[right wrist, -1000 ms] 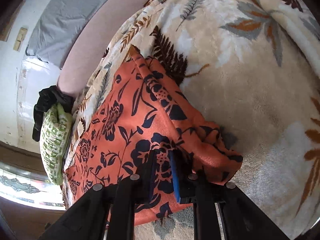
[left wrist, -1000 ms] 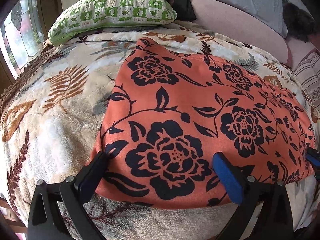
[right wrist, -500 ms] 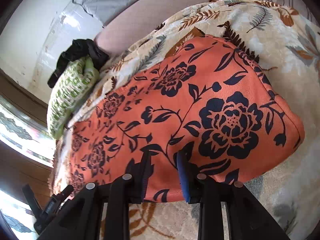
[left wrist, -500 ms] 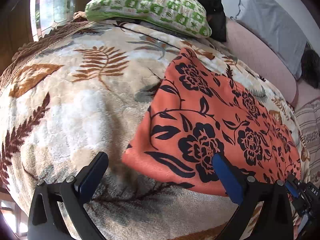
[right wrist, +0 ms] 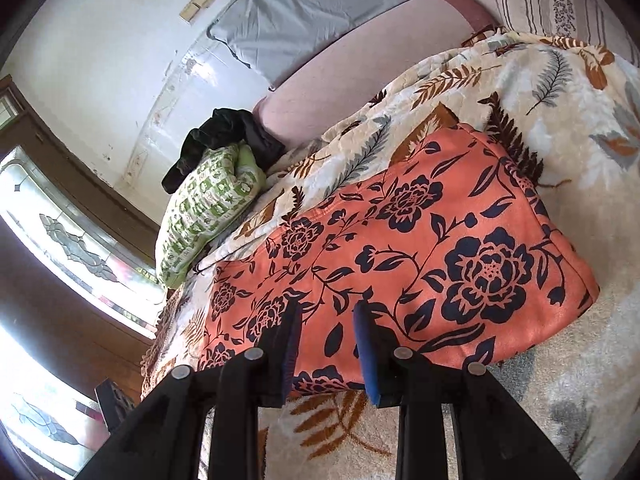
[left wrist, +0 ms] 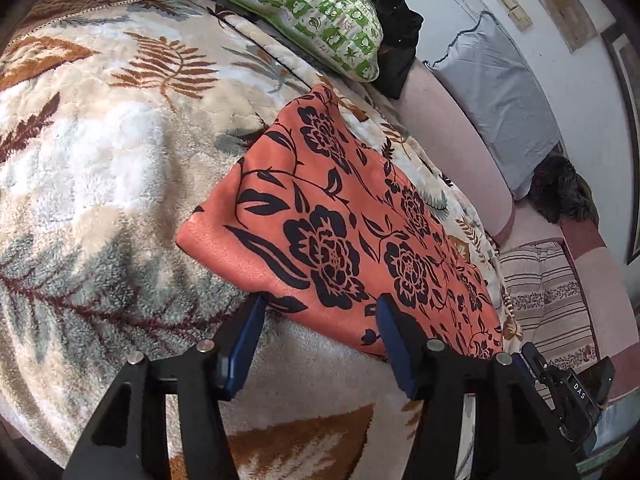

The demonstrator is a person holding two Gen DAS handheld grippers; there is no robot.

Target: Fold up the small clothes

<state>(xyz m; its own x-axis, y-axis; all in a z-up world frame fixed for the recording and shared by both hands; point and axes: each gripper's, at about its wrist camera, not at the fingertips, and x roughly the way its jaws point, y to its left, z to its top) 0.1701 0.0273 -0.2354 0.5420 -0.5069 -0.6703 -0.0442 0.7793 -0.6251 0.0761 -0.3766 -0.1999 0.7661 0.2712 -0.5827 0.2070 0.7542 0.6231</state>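
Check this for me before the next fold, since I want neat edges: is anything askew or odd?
Nothing stands out. The orange flowered cloth lies flat and folded on the leaf blanket, with no bunching or damage visible. The green pillow sits clear of it.

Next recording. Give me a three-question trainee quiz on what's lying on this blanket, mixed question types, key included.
1. True or false: the orange floral garment lies flat on the leaf-print blanket.
2. What colour is the bundle behind the green pillow: A black, B red, C yellow?
3. Fill in: the blanket's print shows ____.

Key: 1 true; 2 A; 3 leaves.
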